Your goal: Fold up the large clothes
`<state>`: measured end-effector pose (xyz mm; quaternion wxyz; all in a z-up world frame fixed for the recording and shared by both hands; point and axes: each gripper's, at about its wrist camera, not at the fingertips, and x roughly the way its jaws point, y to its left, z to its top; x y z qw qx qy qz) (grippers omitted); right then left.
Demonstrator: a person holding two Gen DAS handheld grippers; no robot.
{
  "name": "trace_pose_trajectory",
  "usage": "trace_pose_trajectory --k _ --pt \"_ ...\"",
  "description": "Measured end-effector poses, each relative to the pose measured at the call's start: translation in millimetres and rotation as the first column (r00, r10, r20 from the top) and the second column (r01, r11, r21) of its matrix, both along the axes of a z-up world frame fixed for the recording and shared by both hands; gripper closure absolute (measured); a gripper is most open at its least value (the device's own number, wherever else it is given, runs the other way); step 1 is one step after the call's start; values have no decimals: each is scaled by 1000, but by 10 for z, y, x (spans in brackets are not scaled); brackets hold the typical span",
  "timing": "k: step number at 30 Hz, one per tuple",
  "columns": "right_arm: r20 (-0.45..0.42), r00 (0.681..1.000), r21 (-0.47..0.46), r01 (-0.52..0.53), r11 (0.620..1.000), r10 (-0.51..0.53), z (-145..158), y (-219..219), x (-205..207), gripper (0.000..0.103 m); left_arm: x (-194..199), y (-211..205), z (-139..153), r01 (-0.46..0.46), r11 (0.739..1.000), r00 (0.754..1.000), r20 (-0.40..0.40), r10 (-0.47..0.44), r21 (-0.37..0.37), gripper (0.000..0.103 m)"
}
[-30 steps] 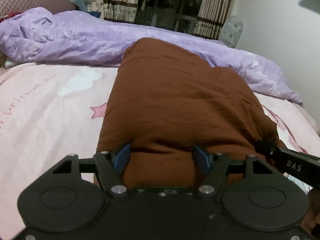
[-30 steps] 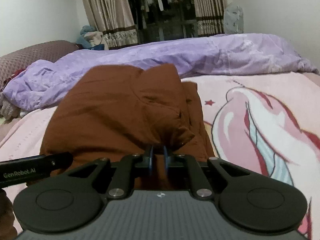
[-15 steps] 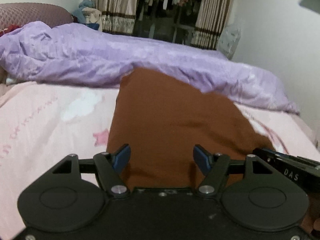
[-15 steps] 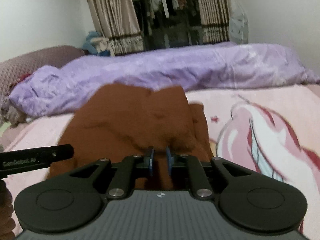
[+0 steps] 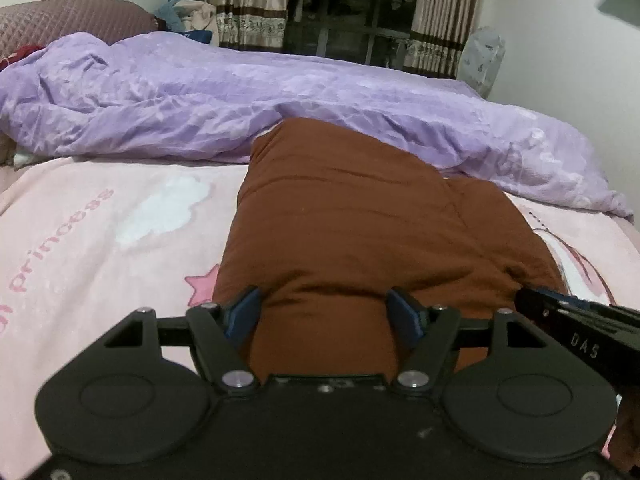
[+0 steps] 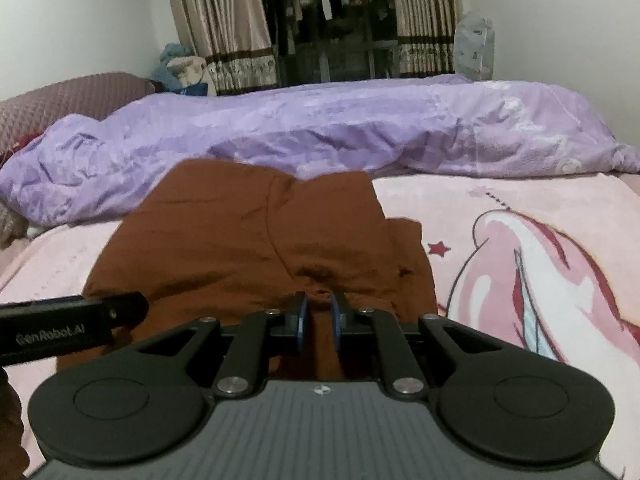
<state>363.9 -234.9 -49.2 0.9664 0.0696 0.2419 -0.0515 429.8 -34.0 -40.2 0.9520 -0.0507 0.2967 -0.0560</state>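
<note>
A large brown garment (image 5: 360, 220) lies on the pink bed sheet (image 5: 100, 240), its far edge against the purple duvet. My left gripper (image 5: 324, 312) is shut on a thick bunch of the garment's near edge, jaws wide with cloth filling the gap. My right gripper (image 6: 319, 316) pinches a thin fold of the same garment (image 6: 224, 240) near its right side, and its jaws are closing on it. Each gripper's black body shows at the edge of the other's view.
A crumpled purple duvet (image 5: 200, 112) runs across the far side of the bed. A quilted headboard (image 5: 72, 20) stands at the left. Curtains, hanging clothes and a covered fan (image 5: 484, 60) line the back wall. Pink sheet (image 6: 520, 260) lies bare at the right.
Both grippers have moved a little up and across the bed with the garment's near edge still in them. The garment's far edge now sits lower in both views.
</note>
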Motion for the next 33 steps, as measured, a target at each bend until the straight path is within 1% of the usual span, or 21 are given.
trace_pose_trajectory --k 4,9,11,12,14,15,17,19,22,25,30,33 --pt "1 1000 2 1 1000 -1 -11 0 10 89 18 6 -35 -5 1000 1000 -6 5 -10 30" --pt "-1 1000 1 -2 1000 2 6 4 -6 89 5 -22 12 -4 1000 1000 -2 4 -8 30" --pt "9 1000 -1 -5 1000 5 45 8 -45 89 -43 -16 64 -3 1000 1000 3 3 -9 31" --pt "18 1000 0 -5 1000 5 77 8 -88 89 -81 0 98 -6 1000 1000 2 6 -12 34" --pt "43 999 2 -4 1000 4 157 17 -221 87 -210 18 175 -16 1000 1000 -2 16 -21 34" --pt "54 999 0 -3 1000 3 203 17 -290 87 -307 17 217 -17 1000 1000 5 17 -15 34" --pt "84 996 -2 3 1000 -3 278 22 -468 82 -542 13 282 -15 1000 999 38 15 6 33" --pt "109 994 8 17 1000 -18 326 1 -646 81 -761 11 293 -5 1000 999 53 5 7 33" --pt "113 993 27 20 999 -23 315 -32 -834 81 -965 5 227 8 1000 999 41 -7 -15 33" --pt "99 995 34 12 999 -15 258 -27 -926 81 -1045 -32 122 12 1000 999 30 -12 -13 33" --pt "98 995 10 -16 1000 15 139 14 -925 80 -970 -42 -7 39 998 999 9 -39 -50 33" --pt "69 998 0 -3 1000 3 17 22 -839 80 -868 -43 -113 20 999 1000 -17 -20 -28 34"
